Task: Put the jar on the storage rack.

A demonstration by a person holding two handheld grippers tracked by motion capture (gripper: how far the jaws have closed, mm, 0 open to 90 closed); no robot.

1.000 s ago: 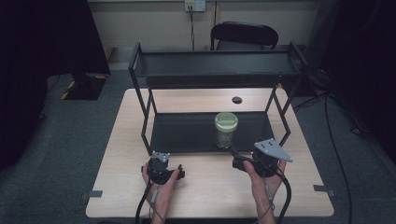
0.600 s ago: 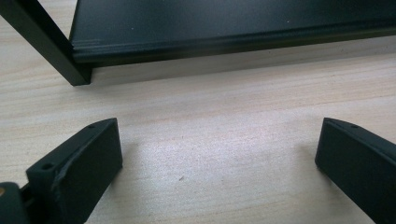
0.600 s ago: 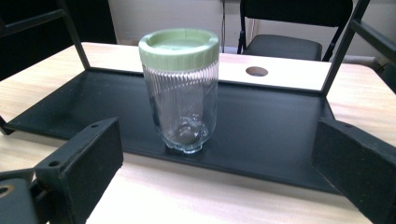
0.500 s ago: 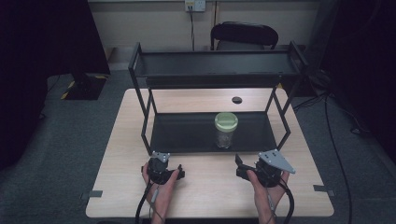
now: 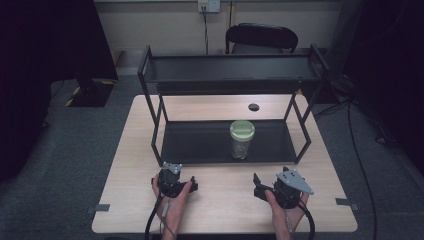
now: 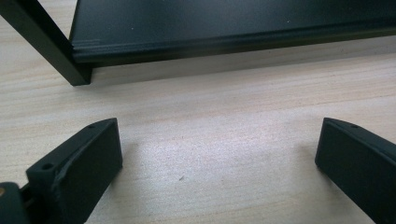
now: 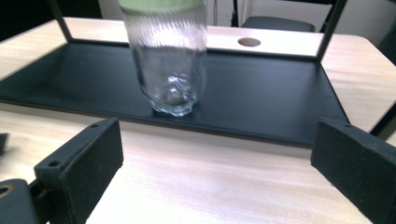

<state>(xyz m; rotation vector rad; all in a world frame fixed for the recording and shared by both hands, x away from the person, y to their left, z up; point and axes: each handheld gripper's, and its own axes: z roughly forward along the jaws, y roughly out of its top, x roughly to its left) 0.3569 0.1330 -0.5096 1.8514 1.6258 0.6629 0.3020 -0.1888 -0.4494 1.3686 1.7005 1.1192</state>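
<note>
You are holding two claws, left claw (image 5: 192,185) and right claw (image 5: 256,186), both gaping empty over the table (image 5: 225,205). One jar (image 5: 242,139) is standing upright on the rack's lower shelf (image 5: 200,145); your right gripper view is revealing its ribbed glass, which the high view is blurring.

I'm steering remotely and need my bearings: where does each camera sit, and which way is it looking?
High view: above the person's side, looking forward and down on the table, rack and jar; both hands with left gripper and right gripper enter at the bottom.
Left gripper view: low over the table, facing the rack's front left leg; its open jaws show.
Right gripper view: low, facing the jar on the bottom shelf; open jaws show.
Shared: the high and right gripper views both show the jar.
</note>
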